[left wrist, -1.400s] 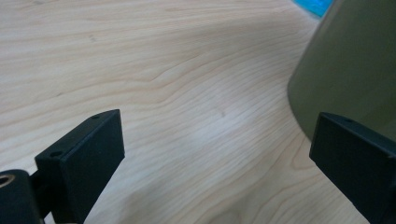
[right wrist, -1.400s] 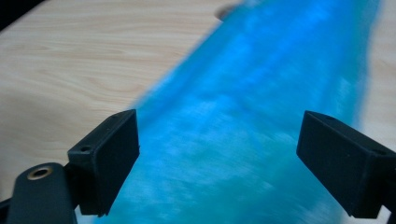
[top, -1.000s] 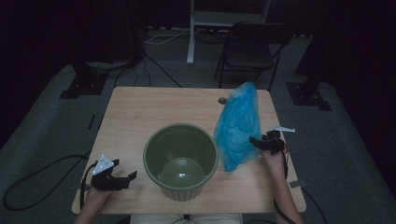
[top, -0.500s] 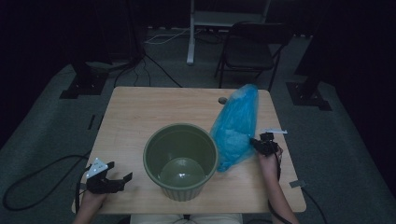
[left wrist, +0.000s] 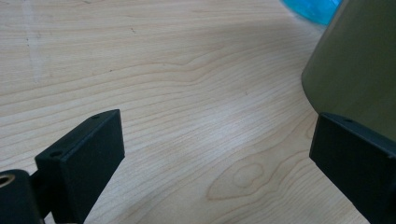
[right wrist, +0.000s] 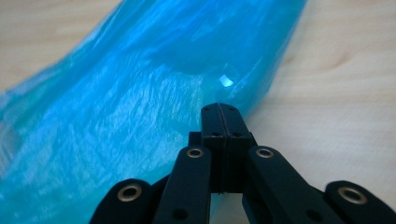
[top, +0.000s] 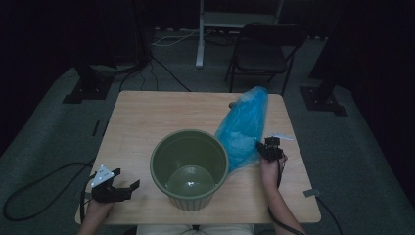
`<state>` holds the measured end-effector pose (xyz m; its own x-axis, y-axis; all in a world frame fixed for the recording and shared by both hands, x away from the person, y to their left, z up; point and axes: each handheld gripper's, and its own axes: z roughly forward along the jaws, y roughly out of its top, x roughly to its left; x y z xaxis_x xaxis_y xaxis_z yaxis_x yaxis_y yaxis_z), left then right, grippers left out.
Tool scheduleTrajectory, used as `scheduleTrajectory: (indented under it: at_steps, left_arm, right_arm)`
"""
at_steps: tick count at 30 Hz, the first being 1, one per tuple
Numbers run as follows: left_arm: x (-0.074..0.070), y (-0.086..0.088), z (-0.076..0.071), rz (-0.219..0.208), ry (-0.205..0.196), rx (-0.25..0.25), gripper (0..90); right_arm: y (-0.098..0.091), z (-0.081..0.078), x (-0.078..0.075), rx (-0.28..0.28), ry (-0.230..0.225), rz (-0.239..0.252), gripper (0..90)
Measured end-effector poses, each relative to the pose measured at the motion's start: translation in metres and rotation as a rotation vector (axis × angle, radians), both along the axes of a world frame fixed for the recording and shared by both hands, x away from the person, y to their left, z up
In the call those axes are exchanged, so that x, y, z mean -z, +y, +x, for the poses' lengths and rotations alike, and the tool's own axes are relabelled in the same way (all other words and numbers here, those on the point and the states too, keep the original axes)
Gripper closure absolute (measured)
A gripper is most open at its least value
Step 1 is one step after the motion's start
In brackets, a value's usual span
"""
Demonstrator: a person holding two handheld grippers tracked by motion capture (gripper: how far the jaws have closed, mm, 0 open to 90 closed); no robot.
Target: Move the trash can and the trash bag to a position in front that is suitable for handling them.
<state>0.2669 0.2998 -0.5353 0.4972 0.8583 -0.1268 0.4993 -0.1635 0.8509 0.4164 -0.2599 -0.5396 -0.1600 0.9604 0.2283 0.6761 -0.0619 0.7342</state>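
Blue plastic bag [top: 243, 128] lay on the pale wooden bench [top: 147, 122] just right of the green bucket [top: 189, 166], pinched at its near edge by the right gripper [top: 266, 149], whose fingers had just clamped together. Left of the bucket, the left gripper [top: 117, 188] hovered, fingers spread. A dark carpeted floor [top: 44, 127] and folding chair [top: 262, 54] lay beyond the bucket.

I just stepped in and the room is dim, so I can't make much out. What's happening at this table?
A person works at a wooden table with a gripper in each hand. The right gripper is shut on the edge of a blue plastic bag beside a green bucket; the bag is not yet in the bucket. The left gripper sits open on the table left of the bucket, holding nothing.
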Motion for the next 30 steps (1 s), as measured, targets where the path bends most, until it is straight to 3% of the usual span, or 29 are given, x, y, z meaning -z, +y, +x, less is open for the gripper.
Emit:
scheduleTrajectory:
  at_steps: [4, 10, 16, 18, 19, 20, 22, 25, 28, 30]
  left_arm:
    - [0.000, 0.001, 0.000, 0.010, -0.001, 0.000, 3.7]
    - [-0.002, 0.001, -0.002, 0.019, -0.011, -0.001, 3.7]
    - [-0.002, 0.003, -0.003, 0.019, -0.012, -0.004, 3.7]
    - [-0.001, 0.003, -0.003, 0.012, -0.009, -0.001, 3.7]
    - [-0.001, 0.002, -0.003, 0.013, -0.010, -0.003, 3.7]
    - [-0.001, 0.002, -0.002, 0.012, -0.011, 0.001, 3.7]
    - [-0.001, 0.002, -0.002, 0.015, -0.011, 0.001, 3.7]
    - [-0.001, 0.001, -0.002, 0.010, -0.011, 0.003, 3.7]
    - [-0.001, 0.001, -0.002, 0.011, -0.011, 0.008, 3.7]
    - [0.000, 0.002, -0.002, 0.005, -0.011, 0.002, 3.7]
  right_arm:
    - [0.008, -0.022, 0.005, -0.057, 0.019, -0.040, 90.0]
    - [0.008, -0.063, 0.000, -0.138, 0.026, 0.003, 90.0]
    - [0.006, -0.104, -0.004, -0.198, 0.035, 0.010, 88.3]
    - [0.006, -0.118, -0.004, -0.228, 0.047, 0.010, 82.9]
    - [0.006, -0.125, -0.003, -0.258, 0.069, 0.048, 79.1]
    - [0.008, -0.131, -0.003, -0.284, 0.077, 0.049, 76.9]
    - [0.012, -0.141, -0.004, -0.337, 0.084, 0.056, 64.5]
    - [0.011, -0.147, -0.016, -0.326, 0.043, 0.028, 52.2]
    - [-0.004, -0.140, -0.030, -0.261, -0.002, 0.040, 41.4]
    - [-0.014, -0.131, -0.039, -0.242, -0.008, 0.039, 38.7]
